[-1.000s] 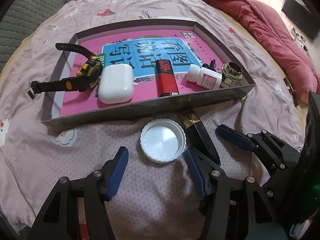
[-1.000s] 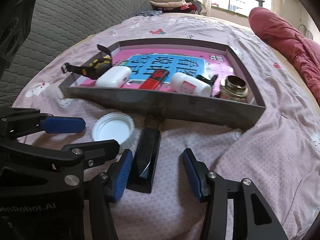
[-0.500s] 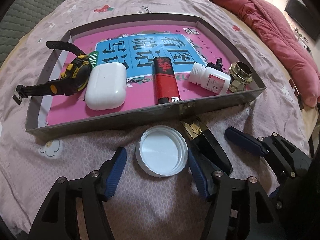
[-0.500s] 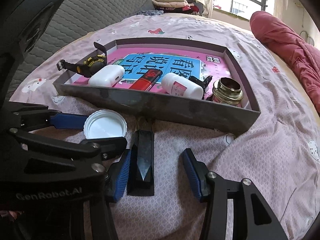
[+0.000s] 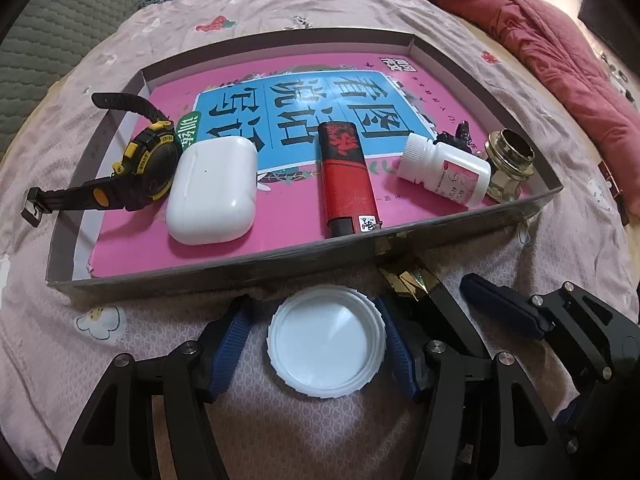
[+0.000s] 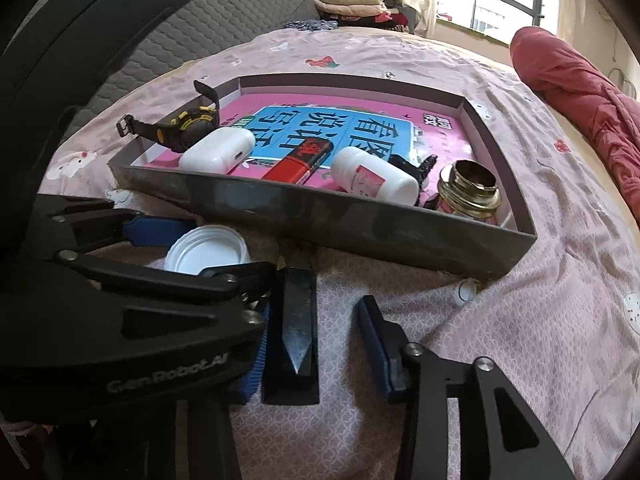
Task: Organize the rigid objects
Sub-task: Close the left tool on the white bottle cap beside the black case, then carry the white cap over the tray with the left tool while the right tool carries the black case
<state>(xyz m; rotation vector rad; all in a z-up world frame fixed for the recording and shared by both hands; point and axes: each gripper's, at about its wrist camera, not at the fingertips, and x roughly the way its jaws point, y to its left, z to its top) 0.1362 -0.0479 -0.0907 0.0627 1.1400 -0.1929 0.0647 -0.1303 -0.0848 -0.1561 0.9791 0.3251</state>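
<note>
White plastic sits between my left tongs [image 5: 316, 344]: the round lid [image 5: 326, 342] lies open side up on the pink bedsheet [image 5: 60, 360], just near of the grey tray [image 5: 240, 268]. My left fingers [image 5: 230, 344] straddle it, spread, the right pad touching or nearly touching the rim, the left pad a little off it. I cannot call it a grip.

Just right of the lid lies the black wedge-shaped block [image 6: 294, 332], its gold-banded far end against the tray's near wall. My right tongs [image 6: 316, 350] are wide apart around it; the left pad sits close beside the block, the right pad [image 6: 374, 344] stands clear of it.

Inside the tray, on the pink and blue printed sheet [image 5: 304, 108], from left to right: a black and yellow watch [image 5: 148, 164] with its strap hanging over the left wall, a white earbud case [image 5: 214, 190], a red and black lighter [image 5: 348, 180], a white pill bottle [image 5: 444, 170] lying on its side, a small black clip-like thing [image 5: 456, 136] behind it, and a brass-coloured metal fitting [image 5: 508, 164] upright in the right near corner.

A red quilt [image 5: 540, 32] is bunched at the far right of the bed.
</note>
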